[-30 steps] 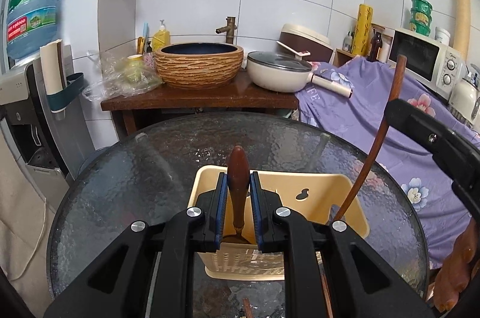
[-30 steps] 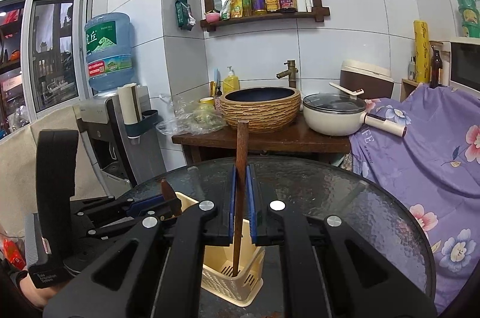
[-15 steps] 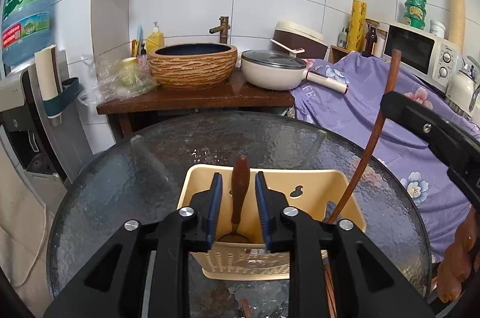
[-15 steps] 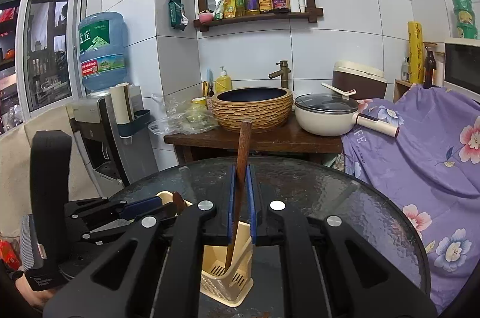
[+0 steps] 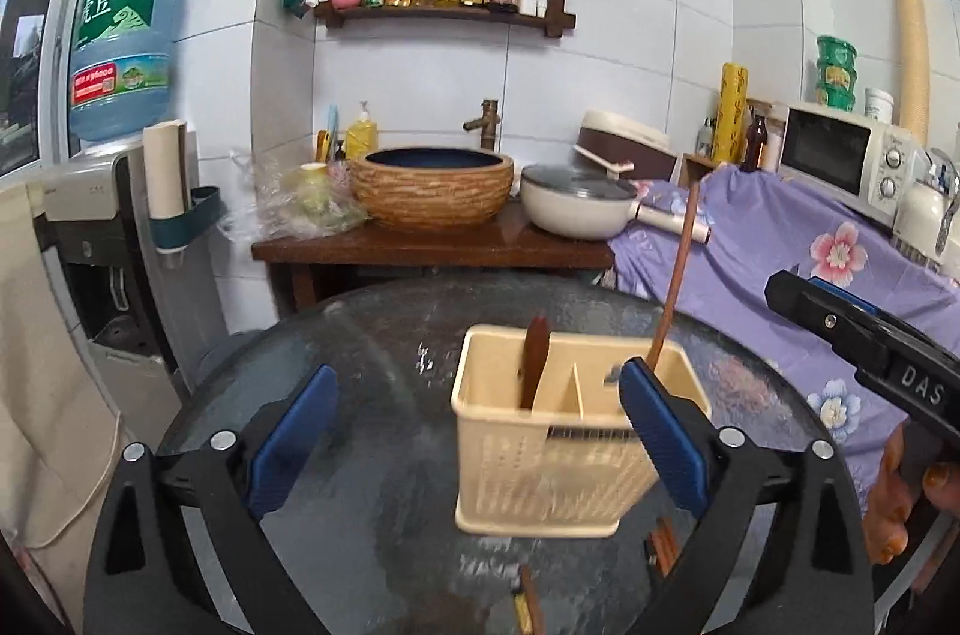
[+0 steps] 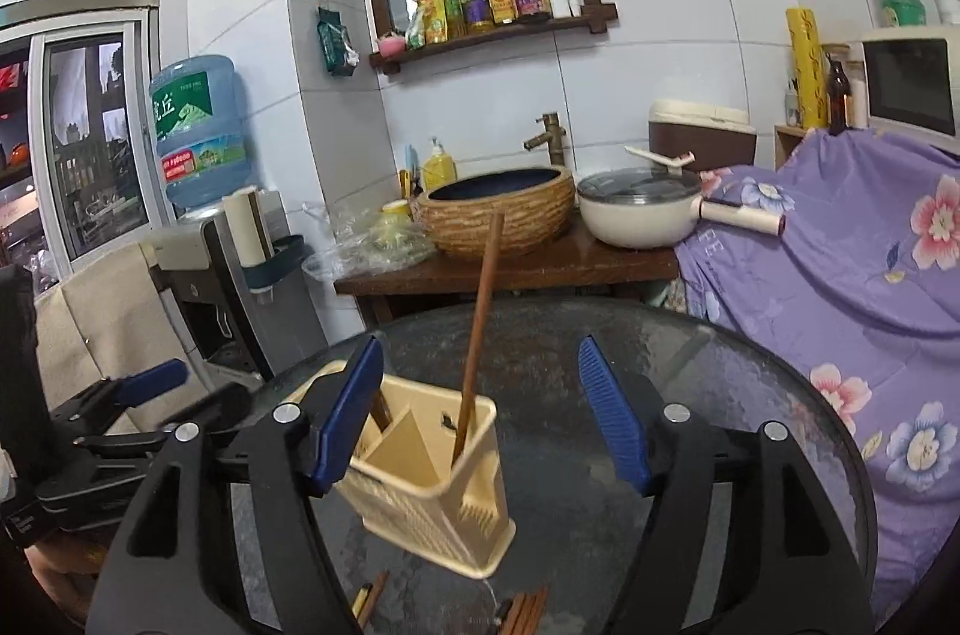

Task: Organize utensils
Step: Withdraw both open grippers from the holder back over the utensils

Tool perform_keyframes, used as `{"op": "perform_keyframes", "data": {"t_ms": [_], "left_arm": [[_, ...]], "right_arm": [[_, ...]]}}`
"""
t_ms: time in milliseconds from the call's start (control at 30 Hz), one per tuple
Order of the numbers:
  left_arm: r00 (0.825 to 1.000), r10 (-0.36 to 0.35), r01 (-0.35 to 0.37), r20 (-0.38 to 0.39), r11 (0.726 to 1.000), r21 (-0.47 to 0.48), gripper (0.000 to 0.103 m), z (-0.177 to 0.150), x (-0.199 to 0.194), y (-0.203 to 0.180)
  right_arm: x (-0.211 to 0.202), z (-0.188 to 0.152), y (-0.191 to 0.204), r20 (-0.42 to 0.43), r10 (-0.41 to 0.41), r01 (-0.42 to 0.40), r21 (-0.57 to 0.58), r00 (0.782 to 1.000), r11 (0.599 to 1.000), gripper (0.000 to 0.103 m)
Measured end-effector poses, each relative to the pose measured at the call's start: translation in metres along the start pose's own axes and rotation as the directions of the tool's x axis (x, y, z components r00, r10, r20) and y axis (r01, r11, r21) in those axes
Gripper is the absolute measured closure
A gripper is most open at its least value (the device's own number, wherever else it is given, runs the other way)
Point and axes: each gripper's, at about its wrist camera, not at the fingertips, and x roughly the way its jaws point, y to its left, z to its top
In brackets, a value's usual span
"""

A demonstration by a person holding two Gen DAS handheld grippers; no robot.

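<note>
Both grippers had let go here. The left gripper [image 5: 477, 431] had just been opening and its blue pads [image 5: 657, 431] stood spread wide, gripping nothing; the cream utensil caddy [image 5: 558, 479] sat on the glass table [image 5: 360, 353] just ahead of the fingers, closer to the right-hand pad, which overlapped its right edge in the left wrist view. The short dark-handled utensil [image 5: 535, 359] stood in the caddy's left compartment, beyond the fingertips and touching neither pad.

The right gripper [image 6: 480, 416] had just been opening too, pads apart and clamping nothing. The long wooden-handled utensil [image 6: 478, 329] stood on its own between and beyond the two fingers, leaning a bit, its lower end down in the caddy's right-hand compartment. The caddy [image 6: 432, 503] sat nearer that gripper's left finger [image 6: 345, 416], partly hidden behind it.

A few loose brown sticks, chopsticks I think [image 6: 525, 608], lay on the glass below the right gripper's fingers, on the near side of the caddy. Too blurry to count them.

A bit of the person's hand [image 5: 906, 509] showed under the right gripper's body in the left wrist view.
</note>
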Motion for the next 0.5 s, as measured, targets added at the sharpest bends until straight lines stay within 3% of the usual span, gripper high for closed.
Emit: {"op": "perform_keyframes", "data": {"t_ms": [100,267,500], "left_arm": [[0.998,0.028,-0.026,-0.064,0.999,0.035,0.009,-0.022,-0.006,0.001],[0.98,0.06,-0.05,-0.188,0.997,0.053,0.01,-0.066,-0.007,0.007],[0.951,0.092,-0.065,-0.295,0.993,0.102,0.016,-0.115,-0.006,0.006]], "right_arm": [[-0.003,-0.024,-0.004,-0.076,-0.042,0.042,-0.003,0.996,0.999,0.034],[0.001,-0.076,-0.014,-0.246,-0.097,0.095,-0.02,0.964,0.995,0.034],[-0.001,-0.13,-0.008,-0.355,-0.125,0.101,-0.087,0.927,0.991,0.041]]}}
